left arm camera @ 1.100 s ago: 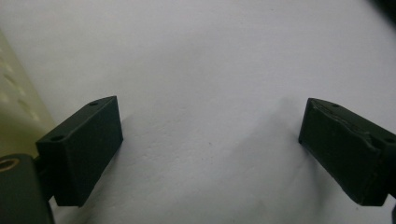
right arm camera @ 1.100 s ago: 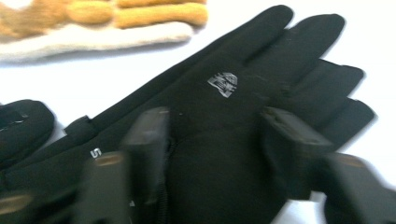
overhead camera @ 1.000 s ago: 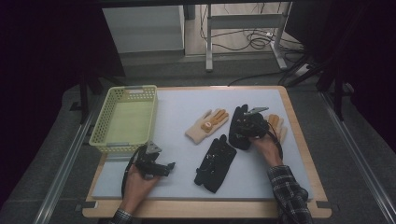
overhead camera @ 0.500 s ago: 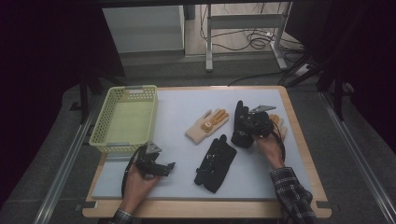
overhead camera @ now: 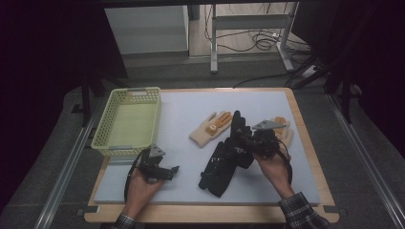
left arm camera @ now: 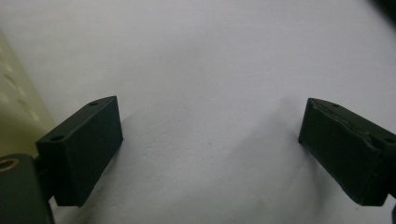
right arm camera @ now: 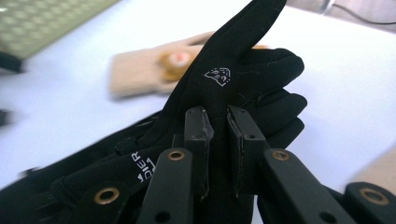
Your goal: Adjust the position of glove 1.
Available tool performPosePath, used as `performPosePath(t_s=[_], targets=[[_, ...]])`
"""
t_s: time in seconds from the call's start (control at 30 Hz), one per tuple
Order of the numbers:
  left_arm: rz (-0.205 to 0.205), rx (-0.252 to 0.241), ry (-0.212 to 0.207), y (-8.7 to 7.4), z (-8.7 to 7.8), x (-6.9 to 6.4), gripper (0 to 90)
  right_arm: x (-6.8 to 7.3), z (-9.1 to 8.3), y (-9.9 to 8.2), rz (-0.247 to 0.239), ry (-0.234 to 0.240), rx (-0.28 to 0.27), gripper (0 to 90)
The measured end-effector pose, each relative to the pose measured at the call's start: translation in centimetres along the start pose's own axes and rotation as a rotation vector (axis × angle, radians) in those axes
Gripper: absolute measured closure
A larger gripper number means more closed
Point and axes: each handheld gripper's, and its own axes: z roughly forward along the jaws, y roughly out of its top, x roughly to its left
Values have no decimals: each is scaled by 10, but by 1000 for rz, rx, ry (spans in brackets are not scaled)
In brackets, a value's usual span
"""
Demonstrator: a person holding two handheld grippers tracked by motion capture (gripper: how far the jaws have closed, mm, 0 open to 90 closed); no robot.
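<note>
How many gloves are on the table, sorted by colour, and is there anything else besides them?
Black gloves: 2, one lying flat, one lifted in the right claw
Tan gloves: 2, one mid-table, one partly hidden behind the right claw
Basket: 1
Total: 5

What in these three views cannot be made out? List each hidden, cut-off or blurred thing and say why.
- Beige glove, high view: mostly hidden behind the right gripper.
- Second black glove, high view: its upper end is covered by the lifted black glove.
- Orange-palmed glove, right gripper view: blurred, details unreadable.
- Basket, left gripper view: cut off by the frame edge beside the open left gripper.
</note>
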Motion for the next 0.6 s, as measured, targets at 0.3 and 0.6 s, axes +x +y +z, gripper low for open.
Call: performPosePath(t_s=[0.3, 0.6], targets=[[-4, -3, 0, 0, 0, 0, 62, 56, -1, -14, 8, 24, 3, 779], [-2, 1, 0, 0, 0, 0, 62, 62, 19, -32, -14, 39, 33, 520]])
